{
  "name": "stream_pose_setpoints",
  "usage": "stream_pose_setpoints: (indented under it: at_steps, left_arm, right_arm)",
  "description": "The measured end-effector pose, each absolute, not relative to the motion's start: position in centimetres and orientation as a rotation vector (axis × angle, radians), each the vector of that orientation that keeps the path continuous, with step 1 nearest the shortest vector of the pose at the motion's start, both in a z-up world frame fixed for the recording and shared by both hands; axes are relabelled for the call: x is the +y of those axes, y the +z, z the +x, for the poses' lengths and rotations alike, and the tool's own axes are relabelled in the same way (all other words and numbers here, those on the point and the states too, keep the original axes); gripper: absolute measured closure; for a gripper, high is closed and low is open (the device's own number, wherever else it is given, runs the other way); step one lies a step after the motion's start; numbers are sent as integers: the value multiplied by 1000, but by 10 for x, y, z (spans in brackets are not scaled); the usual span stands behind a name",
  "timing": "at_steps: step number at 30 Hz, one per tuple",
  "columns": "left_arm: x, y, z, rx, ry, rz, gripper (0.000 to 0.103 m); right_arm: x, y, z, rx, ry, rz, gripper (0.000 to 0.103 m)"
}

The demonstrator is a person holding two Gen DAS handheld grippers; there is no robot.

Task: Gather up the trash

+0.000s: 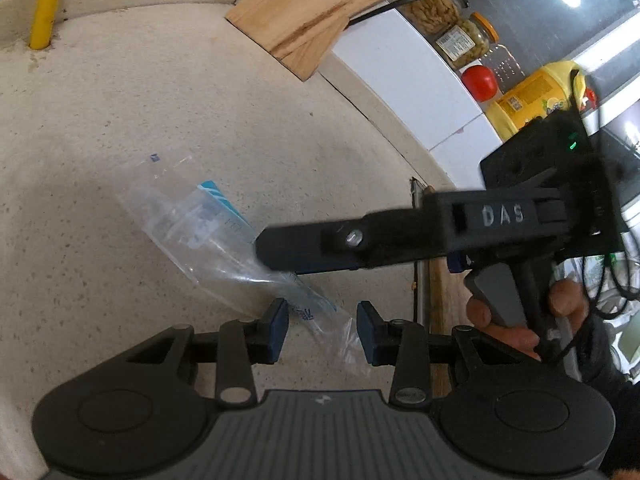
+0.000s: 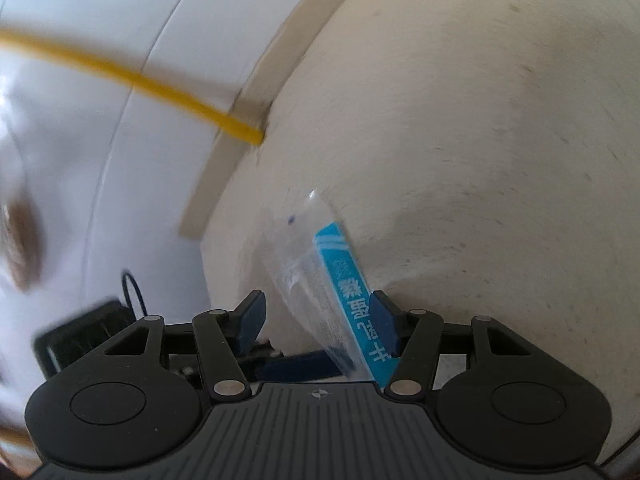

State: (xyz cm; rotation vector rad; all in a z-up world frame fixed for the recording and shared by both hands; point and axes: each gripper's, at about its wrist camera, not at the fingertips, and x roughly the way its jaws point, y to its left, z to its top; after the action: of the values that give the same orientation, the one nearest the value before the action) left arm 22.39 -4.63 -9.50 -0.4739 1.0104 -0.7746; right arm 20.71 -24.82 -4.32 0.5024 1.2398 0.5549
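At the far left of my left wrist view a yellow pipe (image 1: pixel 48 4) stands up from the speckled bench (image 1: pixel 120 112), close to the raised edge at the back. More to the right, the clear plastic wrapper (image 1: pixel 208 236) lies on the bench. Its long axis runs diagonally, from the upper left down to the lower right, and the blue printed strip is along its upper side. Its lower end comes between the pads of my left gripper (image 1: pixel 322 330). These jaws stand partly open, and I cannot tell if the pads touch the plastic. Just right of the middle, my right gripper (image 1: pixel 264 248) reaches in from the right, with its tip over the wrapper; my right hand (image 1: pixel 520 320) holds its handle. Behind are a wooden board (image 1: pixel 308 12), jars (image 1: pixel 448 20) and a yellow bottle (image 1: pixel 528 100).

In the right wrist view the wrapper (image 2: pixel 320 280) points away, leaning to the upper left. It lies between the jaws of my right gripper (image 2: pixel 318 316), which are wide open; the blue strip is against the right pad.
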Motion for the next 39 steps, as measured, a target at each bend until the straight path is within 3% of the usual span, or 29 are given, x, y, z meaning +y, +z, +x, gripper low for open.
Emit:
stream_pose_setpoints:
  at_steps: [4, 6, 8, 10, 15, 16, 22, 24, 26, 30, 32, 37, 39]
  left_arm:
    - [-58, -90, 215, 967, -750, -388, 71]
    - [-61, -88, 212, 955, -742, -366, 71]
    - [-60, -88, 212, 960, -725, -375, 71]
    - [-56, -87, 209, 967, -686, -380, 72]
    - [-31, -79, 189, 945, -628, -379, 72]
    - [-27, -78, 186, 939, -620, -379, 72]
    - [4, -90, 181, 941, -591, -521, 71]
    - [12, -100, 191, 955, -592, -629, 71]
    - [20, -110, 201, 973, -567, -704, 71]
    - [38, -122, 208, 973, -562, -805, 71]
    - [43, -128, 215, 967, -562, -873, 71]
    - [35, -133, 239, 952, -579, -908, 71]
    - [26, -134, 251, 948, -592, -912, 71]
  right_arm:
    - [-215, -30, 210, 1275, 555, 247, 39]
    - [-196, -25, 210, 1261, 534, 94, 47]
    - [-178, -23, 208, 1236, 511, -59, 65]
    - [-166, -23, 205, 1214, 500, -159, 73]
    - [-174, -21, 197, 1197, 504, -145, 100]
    - [-178, -20, 196, 1197, 499, -119, 102]
    - [-193, -20, 177, 1194, 488, 1, 102]
    - [-204, -15, 171, 1196, 516, 17, 95]
    - [-214, -9, 165, 1181, 494, 41, 79]
    - [-227, -9, 161, 1188, 445, 35, 75]
    - [-235, -12, 156, 1216, 471, 68, 60]
    - [-237, -20, 163, 1203, 517, 137, 49]
    - [-231, -19, 166, 1203, 534, 111, 49]
